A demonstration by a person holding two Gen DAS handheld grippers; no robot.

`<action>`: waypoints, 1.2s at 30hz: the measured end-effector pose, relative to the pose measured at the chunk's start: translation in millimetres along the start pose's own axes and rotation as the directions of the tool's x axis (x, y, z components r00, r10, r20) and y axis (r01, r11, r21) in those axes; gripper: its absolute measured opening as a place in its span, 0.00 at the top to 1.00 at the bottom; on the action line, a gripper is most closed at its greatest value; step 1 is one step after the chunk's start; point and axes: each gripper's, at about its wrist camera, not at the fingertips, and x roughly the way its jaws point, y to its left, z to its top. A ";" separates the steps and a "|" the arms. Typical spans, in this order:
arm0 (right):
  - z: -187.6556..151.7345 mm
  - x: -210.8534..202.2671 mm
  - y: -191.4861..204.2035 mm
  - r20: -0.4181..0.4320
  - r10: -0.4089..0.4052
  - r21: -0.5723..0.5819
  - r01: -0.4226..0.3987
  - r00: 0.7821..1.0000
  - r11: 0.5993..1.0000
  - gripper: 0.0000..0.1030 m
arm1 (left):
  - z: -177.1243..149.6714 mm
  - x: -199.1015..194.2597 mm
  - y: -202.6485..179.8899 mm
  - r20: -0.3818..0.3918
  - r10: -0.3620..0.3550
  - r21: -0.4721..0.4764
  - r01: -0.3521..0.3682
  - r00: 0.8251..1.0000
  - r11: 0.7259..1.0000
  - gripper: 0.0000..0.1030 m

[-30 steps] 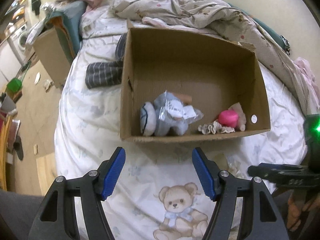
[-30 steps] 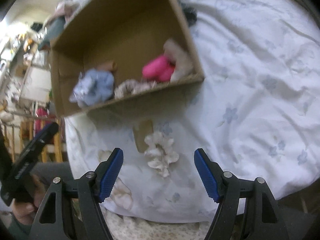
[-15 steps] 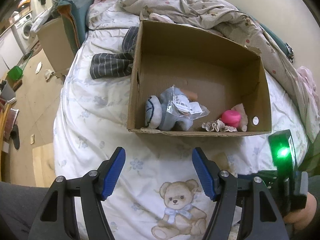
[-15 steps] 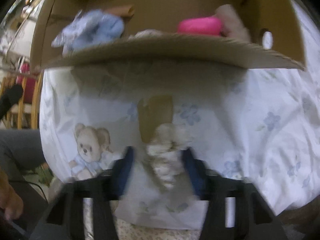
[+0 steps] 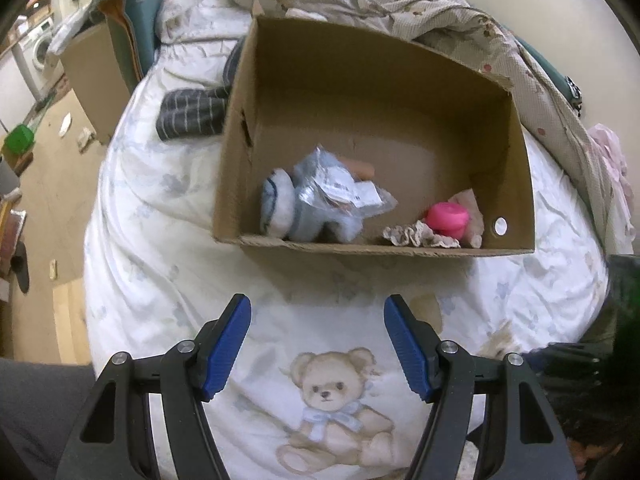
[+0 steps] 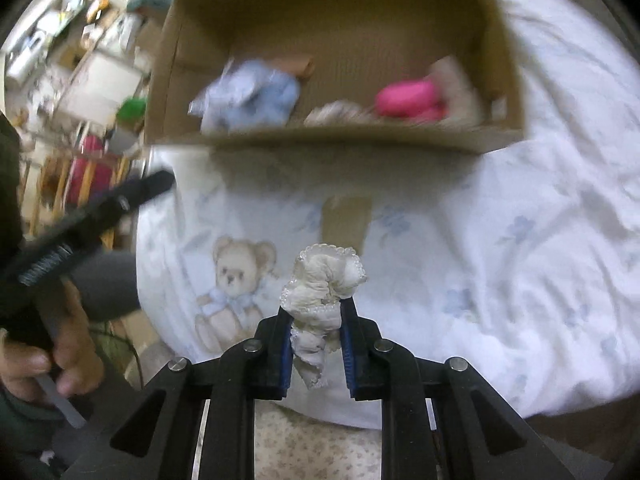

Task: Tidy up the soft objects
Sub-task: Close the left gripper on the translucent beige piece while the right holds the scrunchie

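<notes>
Home bedroom: bed (image 5: 160, 248), washing machine (image 5: 40, 46)

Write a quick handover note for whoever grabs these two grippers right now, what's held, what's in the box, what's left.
Right gripper: shut on the white scrunchie, lifted above the bed sheet.
Left gripper: open, empty, hovering over the sheet short of the cardboard box.
Done: blue plush, pink toy and beige scrunchie lie in the box.
Left: drop the white scrunchie into the box.
</notes>
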 end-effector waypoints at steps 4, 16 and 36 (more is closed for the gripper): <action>2.0 -22.3 -28.1 0.087 -0.068 0.095 0.059 0.994 0.994 0.79 | -6.6 12.1 -22.3 -0.031 -0.018 -0.010 0.018 0.999 1.000 0.36; 6.2 -54.8 -75.9 0.231 -0.033 0.284 -0.035 0.972 0.958 0.79 | -23.3 83.0 -94.5 -0.181 -0.029 -0.048 0.021 0.983 0.999 0.36; 8.6 -53.9 -66.7 0.237 -0.002 0.253 -0.060 0.972 0.966 0.79 | -21.6 72.9 -91.9 -0.171 0.014 0.035 -0.008 0.985 0.999 0.92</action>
